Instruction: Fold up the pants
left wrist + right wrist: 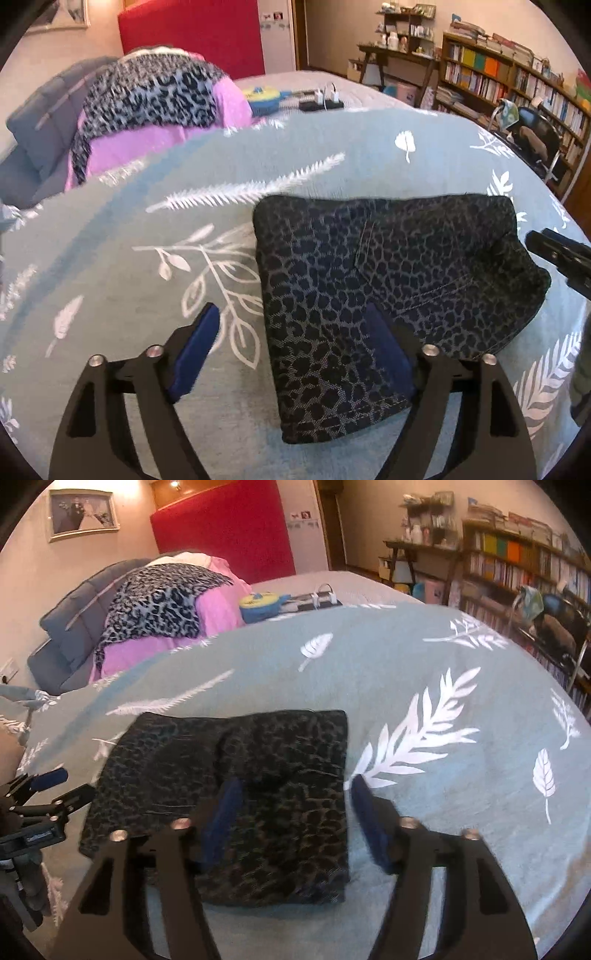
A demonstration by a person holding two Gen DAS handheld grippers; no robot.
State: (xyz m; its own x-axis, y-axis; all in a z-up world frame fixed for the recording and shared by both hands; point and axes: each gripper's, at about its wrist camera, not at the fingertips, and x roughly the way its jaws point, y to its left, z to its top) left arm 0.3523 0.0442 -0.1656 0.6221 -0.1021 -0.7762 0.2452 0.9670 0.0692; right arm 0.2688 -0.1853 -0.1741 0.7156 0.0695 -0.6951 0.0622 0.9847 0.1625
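The dark leopard-print pants [391,295] lie folded into a compact rectangle on the teal leaf-print bedspread [147,266]; they also show in the right wrist view [251,794]. My left gripper [291,332] is open, hovering over the pants' left edge, holding nothing. My right gripper [293,805] is open above the pants' right edge, also empty. The right gripper's tip shows at the far right of the left wrist view [557,254]; the left gripper shows at the left of the right wrist view [40,797].
A pile of pink and leopard-print clothes [155,110] lies on a grey sofa [44,136] at the back left. A blue-yellow item [264,98] and chargers sit on the far bed. Bookshelves [509,85] and a chair [535,136] stand right.
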